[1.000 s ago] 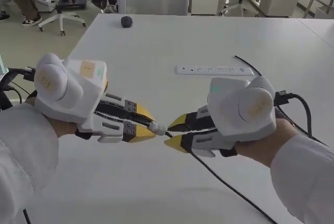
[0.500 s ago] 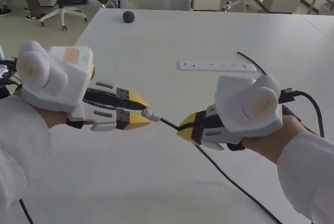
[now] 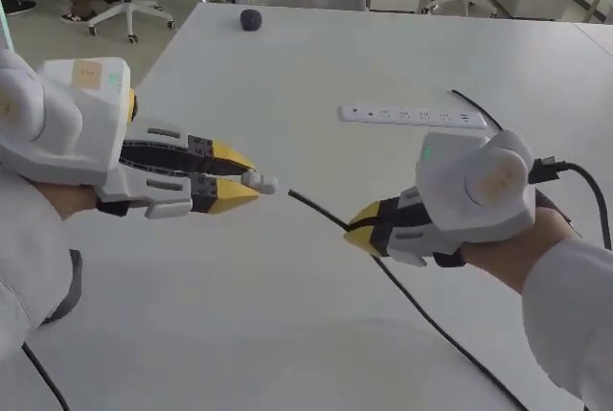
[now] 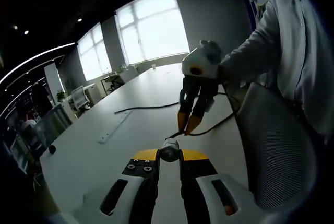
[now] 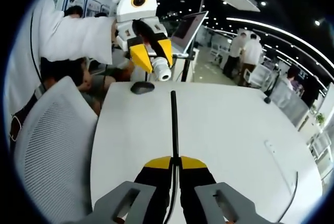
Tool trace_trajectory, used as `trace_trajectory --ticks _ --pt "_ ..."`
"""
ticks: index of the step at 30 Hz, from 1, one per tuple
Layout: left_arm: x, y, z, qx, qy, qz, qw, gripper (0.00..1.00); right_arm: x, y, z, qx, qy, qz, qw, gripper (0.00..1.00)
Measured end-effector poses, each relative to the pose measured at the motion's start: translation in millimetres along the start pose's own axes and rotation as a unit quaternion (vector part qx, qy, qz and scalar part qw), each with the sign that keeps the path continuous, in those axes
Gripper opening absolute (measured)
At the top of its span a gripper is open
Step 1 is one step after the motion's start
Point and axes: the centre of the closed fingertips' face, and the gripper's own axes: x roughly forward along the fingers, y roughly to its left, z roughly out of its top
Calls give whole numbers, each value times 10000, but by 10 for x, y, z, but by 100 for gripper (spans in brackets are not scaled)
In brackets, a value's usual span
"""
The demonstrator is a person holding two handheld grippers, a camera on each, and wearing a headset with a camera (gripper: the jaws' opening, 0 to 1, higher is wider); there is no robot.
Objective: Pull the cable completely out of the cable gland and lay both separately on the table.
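Note:
In the head view my left gripper (image 3: 244, 184) is shut on a small white cable gland (image 3: 261, 182), held above the white table (image 3: 287, 315). Just right of it, the black cable (image 3: 316, 208) ends free, a short gap away from the gland. My right gripper (image 3: 356, 228) is shut on that cable, which trails toward the near right. The left gripper view shows the gland (image 4: 169, 149) pinched at the jaw tips. In the right gripper view the cable (image 5: 174, 125) sticks straight out from the shut jaws toward the gland (image 5: 163, 71).
A white power strip (image 3: 410, 116) lies on the table's far right with a thin black lead beside it. At the far end sits a dark round object (image 3: 250, 19). Office chairs stand beyond the table. The table's left edge is close to my left hand.
The two grippers have drawn apart, the left one going left with the gland. The cable end has slid out of the gland and now hangs free.

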Motion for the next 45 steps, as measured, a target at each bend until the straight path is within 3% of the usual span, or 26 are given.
trace_trajectory --ticks 8,16,23,26,34,36,37,40,45 --pt "194 -146 -107 -44 -4 -130 9999 15 81 -317 120 254 -39 -149 9996 0" --pt "397 -233 -181 -213 -143 -304 9992 15 215 -639 300 207 -64 -292 9993 0" --pt "572 -290 -312 -361 -170 -463 9981 15 375 -1094 448 370 -163 -520 9978 0" --pt "657 -330 -404 -405 -136 -555 9975 15 469 -1408 474 478 -239 -660 9964 0" --pt "920 -467 -660 -385 -162 -804 9959 15 689 -1894 429 574 -266 -1057 9924 0" --pt "970 -478 -721 -392 -149 -816 9958 15 707 -1903 424 563 -265 -1120 9918 0" --pt "1013 -480 -794 -438 -131 -844 9954 15 787 -2023 388 635 -275 -1159 9908 0" --pt "1074 -493 -889 -506 -155 -885 9947 15 915 -2130 319 727 -213 -1150 9905 0" --pt "1164 -526 -1069 -610 -108 -868 9943 15 1166 -2172 69 867 22 -1011 9911 0"
